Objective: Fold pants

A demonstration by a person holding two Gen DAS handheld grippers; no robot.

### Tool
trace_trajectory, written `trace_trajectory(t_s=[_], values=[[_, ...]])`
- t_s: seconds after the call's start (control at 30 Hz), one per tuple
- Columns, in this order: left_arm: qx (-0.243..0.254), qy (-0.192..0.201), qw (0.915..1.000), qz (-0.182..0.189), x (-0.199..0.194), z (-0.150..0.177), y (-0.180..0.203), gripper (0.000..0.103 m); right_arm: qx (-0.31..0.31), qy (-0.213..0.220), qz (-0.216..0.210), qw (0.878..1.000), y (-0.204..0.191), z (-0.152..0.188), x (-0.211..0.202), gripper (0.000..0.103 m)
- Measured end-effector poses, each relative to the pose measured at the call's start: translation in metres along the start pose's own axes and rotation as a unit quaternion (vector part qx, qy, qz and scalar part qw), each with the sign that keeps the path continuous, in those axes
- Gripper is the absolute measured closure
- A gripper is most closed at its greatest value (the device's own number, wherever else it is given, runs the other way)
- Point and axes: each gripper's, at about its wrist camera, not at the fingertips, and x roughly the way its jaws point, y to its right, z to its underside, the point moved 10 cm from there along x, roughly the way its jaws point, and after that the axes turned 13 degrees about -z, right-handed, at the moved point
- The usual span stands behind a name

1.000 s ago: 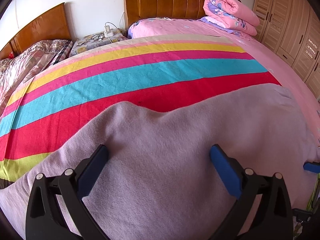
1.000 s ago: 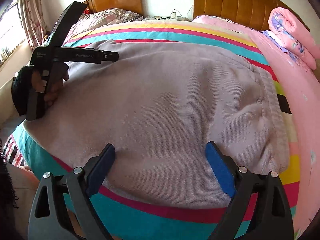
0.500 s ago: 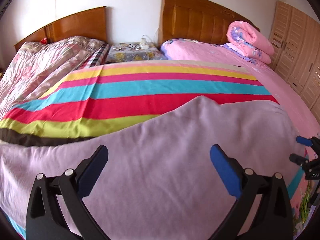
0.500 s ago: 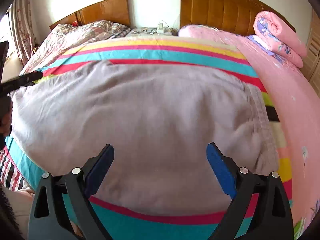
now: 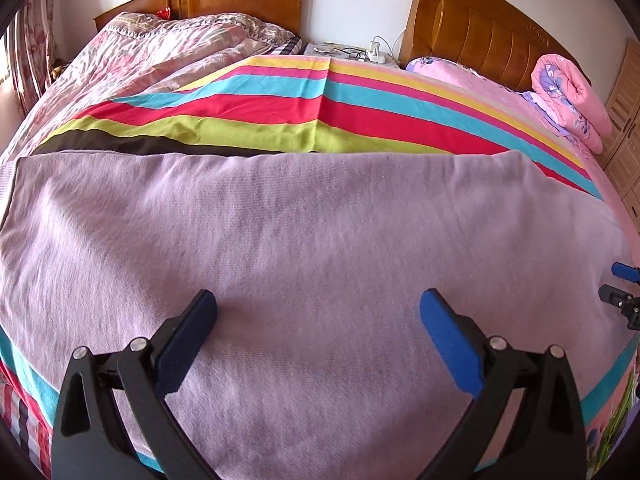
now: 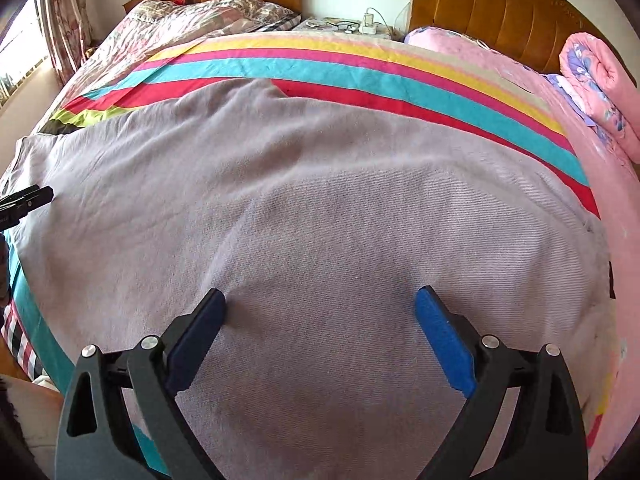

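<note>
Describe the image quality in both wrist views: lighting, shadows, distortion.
Left wrist view: bright, even daylight; the open left claw throws soft shadows on the lilac pants; fisheye bows the striped blanket and blackens the corners. Right wrist view: window glare at the upper left; pants look greyer; same barrel distortion around the open right claw.

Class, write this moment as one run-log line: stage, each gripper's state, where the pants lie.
stage: before grasp | left gripper: open, over pants | right gripper: open, over pants | pants: spread on striped blanket
</note>
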Motion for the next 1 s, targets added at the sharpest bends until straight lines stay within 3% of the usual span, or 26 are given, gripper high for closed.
trace_trajectory(t_s=[0.13,0.23,0.33,0.5,0.6,0.73,0.83,1.0], values=[[-0.035,0.018,0.9987,0.032,-0.015,-0.008,-0.005,0.001,-0.07,0.044,-0.035,0.996,-0.062,-0.042,-0.007,0.011],[-0.058,0.042,0.9968,0.036,-0.032,-0.015,-0.019,0.001,-0.134,0.072,-0.083,0.985,-0.126,-0.069,-0.003,0.011],[-0.086,0.061,0.9941,0.021,-0.047,-0.019,-0.046,0.001,-0.178,0.045,-0.124,0.975,-0.174,-0.071,0.022,0.011],[-0.171,0.072,0.9826,-0.002,-0.066,-0.007,-0.128,0.001,-0.208,-0.047,-0.114,0.97,-0.187,-0.029,0.068,0.011],[-0.227,0.063,0.9716,-0.023,-0.063,0.01,-0.183,0.001,-0.188,-0.041,-0.125,0.973,-0.182,-0.031,0.062,0.011],[-0.305,0.037,0.9498,-0.058,-0.05,0.031,-0.246,0.001,-0.204,0.001,-0.13,0.97,-0.189,-0.056,0.045,0.011],[-0.285,0.023,0.9473,-0.145,-0.045,0.039,-0.268,0.001,-0.219,0.021,-0.154,0.963,-0.22,-0.084,0.049,0.011],[-0.252,0.027,0.9516,-0.173,-0.048,0.032,-0.265,0.001,-0.288,0.018,-0.207,0.935,-0.312,-0.109,0.074,0.011]])
